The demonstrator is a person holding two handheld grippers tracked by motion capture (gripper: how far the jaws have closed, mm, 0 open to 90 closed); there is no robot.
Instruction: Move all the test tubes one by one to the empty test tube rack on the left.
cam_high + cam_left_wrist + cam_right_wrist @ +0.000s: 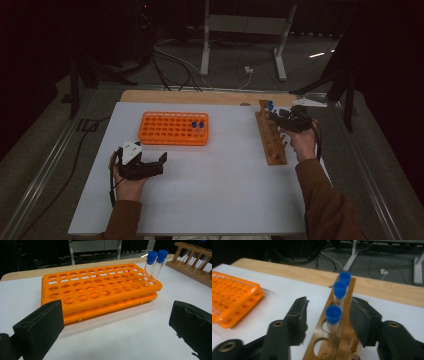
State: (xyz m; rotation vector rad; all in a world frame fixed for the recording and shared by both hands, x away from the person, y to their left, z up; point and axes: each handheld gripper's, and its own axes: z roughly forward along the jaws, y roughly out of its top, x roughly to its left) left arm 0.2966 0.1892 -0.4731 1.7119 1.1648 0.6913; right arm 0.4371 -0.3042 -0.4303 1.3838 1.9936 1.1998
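Observation:
An orange tube rack (174,128) (100,293) lies on the white table top, with two blue-capped clear tubes (198,124) (153,267) standing at one end. At the right stands a wooden rack (272,142) (342,340) holding three blue-capped tubes. My right gripper (278,118) (330,315) is open, its jaws on either side of the nearest tube (333,313), with a gap on each side. My left gripper (143,154) (115,322) rests in front of the orange rack, wide open with nothing between its fingers.
The white table top (210,190) lies on a wooden board whose far edge (200,96) shows behind both racks. Beyond it are a table frame's legs (205,45) and cables on the floor. A wide stretch of white surface separates the two racks.

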